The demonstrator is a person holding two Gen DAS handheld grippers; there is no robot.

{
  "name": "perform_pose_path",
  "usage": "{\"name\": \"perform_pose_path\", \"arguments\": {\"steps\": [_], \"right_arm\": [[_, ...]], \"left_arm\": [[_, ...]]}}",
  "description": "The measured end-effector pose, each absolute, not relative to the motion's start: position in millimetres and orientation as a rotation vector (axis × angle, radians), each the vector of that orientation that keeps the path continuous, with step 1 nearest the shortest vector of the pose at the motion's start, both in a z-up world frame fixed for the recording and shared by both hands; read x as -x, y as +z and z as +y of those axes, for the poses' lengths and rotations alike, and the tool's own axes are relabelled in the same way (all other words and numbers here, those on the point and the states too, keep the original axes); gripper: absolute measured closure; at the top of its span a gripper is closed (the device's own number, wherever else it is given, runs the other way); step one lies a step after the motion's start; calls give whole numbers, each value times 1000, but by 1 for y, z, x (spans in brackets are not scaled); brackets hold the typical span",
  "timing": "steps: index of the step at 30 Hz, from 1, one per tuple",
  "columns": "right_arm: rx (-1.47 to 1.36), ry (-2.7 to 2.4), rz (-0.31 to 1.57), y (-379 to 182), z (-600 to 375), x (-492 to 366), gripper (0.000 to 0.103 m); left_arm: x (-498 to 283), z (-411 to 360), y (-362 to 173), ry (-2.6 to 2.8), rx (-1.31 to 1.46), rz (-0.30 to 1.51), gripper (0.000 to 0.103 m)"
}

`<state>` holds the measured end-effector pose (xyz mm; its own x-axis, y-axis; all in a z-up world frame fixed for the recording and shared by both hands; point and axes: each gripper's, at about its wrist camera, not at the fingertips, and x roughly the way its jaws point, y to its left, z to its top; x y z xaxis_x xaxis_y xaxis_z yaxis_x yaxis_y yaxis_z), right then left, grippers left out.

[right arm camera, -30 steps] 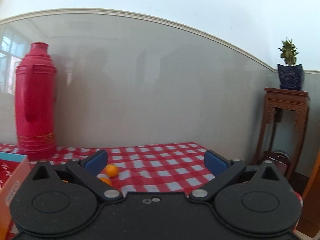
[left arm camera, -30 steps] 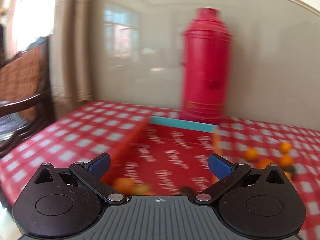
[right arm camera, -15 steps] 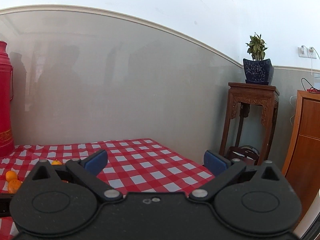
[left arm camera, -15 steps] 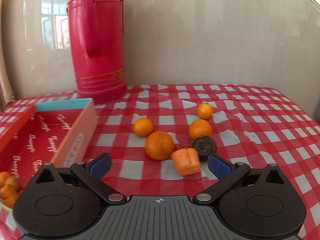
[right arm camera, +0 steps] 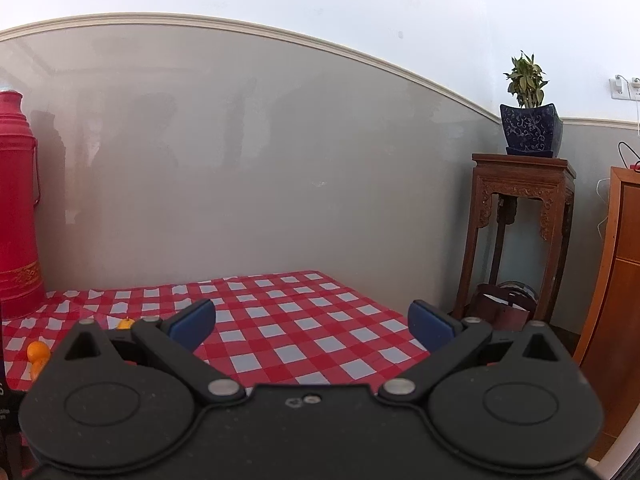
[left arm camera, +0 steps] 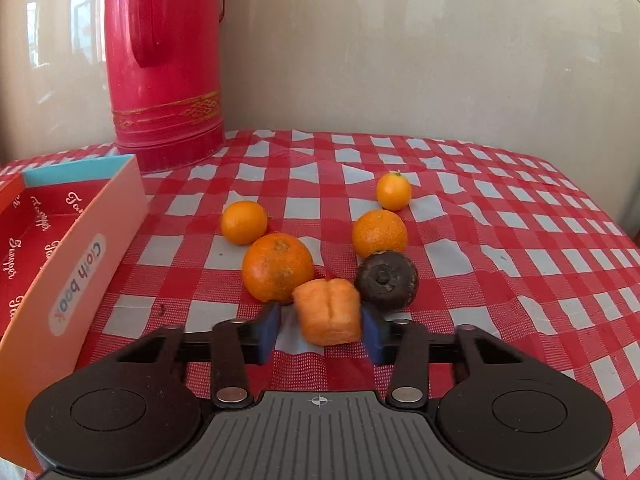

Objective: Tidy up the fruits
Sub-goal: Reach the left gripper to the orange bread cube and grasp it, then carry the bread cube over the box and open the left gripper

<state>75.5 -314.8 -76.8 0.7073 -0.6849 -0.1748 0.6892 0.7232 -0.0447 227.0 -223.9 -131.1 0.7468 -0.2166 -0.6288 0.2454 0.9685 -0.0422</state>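
Left wrist view: left gripper [left arm camera: 323, 330] brackets the orange chunk [left arm camera: 327, 311], pads narrowed but seemingly not yet pinching, hard to call. Best to close gently and lift straight, since a big orange [left arm camera: 277, 267] and dark fruit [left arm camera: 386, 281] crowd behind. Box [left arm camera: 76, 264] waits left. Right gripper [right arm camera: 312, 322] gapes wide, holding nothing.

Since one second ago, the left gripper [left arm camera: 322, 330] has swung from over the red box [left arm camera: 80, 248] to the loose fruit. Its jaws, previously spread wide, have narrowed around the lobed orange fruit [left arm camera: 327, 311], the right pad touching it. The right gripper [right arm camera: 312, 322] has turned right, jaws unchanged, bringing the plant stand [right arm camera: 520, 236] further into view.
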Motion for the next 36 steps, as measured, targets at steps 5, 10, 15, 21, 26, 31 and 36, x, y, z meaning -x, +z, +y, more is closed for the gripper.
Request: {"name": "perform_pose_path", "arguments": {"steps": [5, 10, 15, 21, 26, 31, 36], "right_arm": [[-33, -759, 185, -76, -316, -76, 6], [-33, -751, 197, -78, -316, -77, 6], [-27, -746, 197, -79, -314, -78, 6], [-20, -723, 213, -81, -308, -82, 6], [4, -730, 204, -81, -297, -86, 6], [8, -714, 213, -83, -290, -93, 6], [25, -675, 232, -86, -277, -104, 6]], "left_arm": [[-220, -223, -131, -250, -65, 658, 69], [-209, -217, -121, -214, -103, 572, 69], [-197, -198, -105, -126, -108, 477, 69], [-199, -153, -87, 72, -83, 400, 69], [-221, -106, -92, 235, -36, 482, 69], [-241, -68, -104, 302, 45, 608, 69], [-244, -50, -110, 332, 104, 670, 64]]}}
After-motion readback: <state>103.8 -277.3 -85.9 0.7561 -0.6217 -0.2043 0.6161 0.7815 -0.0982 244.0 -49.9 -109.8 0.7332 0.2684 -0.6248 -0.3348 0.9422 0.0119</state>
